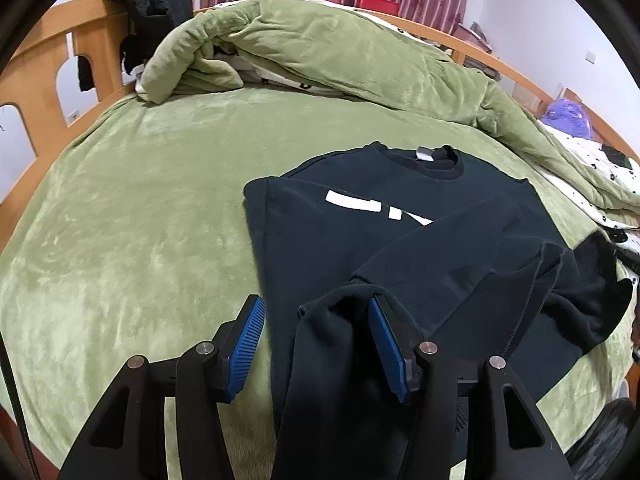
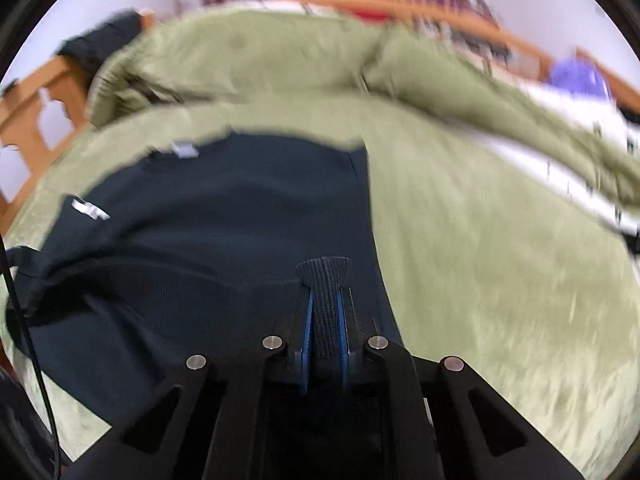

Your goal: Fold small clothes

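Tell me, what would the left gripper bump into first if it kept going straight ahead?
Probably the dark sweatshirt lying on the green blanket; the left gripper is open with a fold draped over one finger already.

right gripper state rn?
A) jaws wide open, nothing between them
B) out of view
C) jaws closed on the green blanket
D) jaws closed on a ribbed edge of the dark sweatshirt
D: in the right wrist view the right gripper has its blue pads pinched tight on a ribbed strip of the dark sweatshirt, which sticks out past the tips; the green blanket lies beside it, not in the jaws.
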### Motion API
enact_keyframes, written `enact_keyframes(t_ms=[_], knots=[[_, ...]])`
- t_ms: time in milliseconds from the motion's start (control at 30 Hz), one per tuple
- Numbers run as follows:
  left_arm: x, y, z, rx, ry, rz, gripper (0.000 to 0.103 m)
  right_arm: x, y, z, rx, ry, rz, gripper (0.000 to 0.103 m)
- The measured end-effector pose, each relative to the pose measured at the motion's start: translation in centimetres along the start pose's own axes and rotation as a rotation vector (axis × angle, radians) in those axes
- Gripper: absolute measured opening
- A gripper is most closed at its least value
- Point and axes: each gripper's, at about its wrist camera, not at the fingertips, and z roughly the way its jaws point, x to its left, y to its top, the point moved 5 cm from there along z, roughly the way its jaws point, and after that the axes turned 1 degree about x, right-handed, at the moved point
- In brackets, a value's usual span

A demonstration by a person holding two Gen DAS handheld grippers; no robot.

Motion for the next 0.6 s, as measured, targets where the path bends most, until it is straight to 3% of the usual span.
enact_keyframes(t_ms=[133,333,467,600], knots=[[0.2,0.2,-0.2,-0.001,-0.013,-0.012,0.052,0.2,3.4,-1.8,-0.097,0.002,0.041,0.011],[0.7,1.1,-0.5,-0.021,0.009,-0.022,0.052,0.8,8.2,-0.2,-0.148,0.000,0.102,0.010],[1.7,2.0,0.2,-0.022,0.016,-0.037,0.052,1.0,10.1,2.3,-0.157,-0.017,0.132,0.010],[2.5,2.3,1.0,-0.013,0.024,-0.049,0.052,0.1,9.8,7.4,-0.087,-0.099,0.210,0.010]])
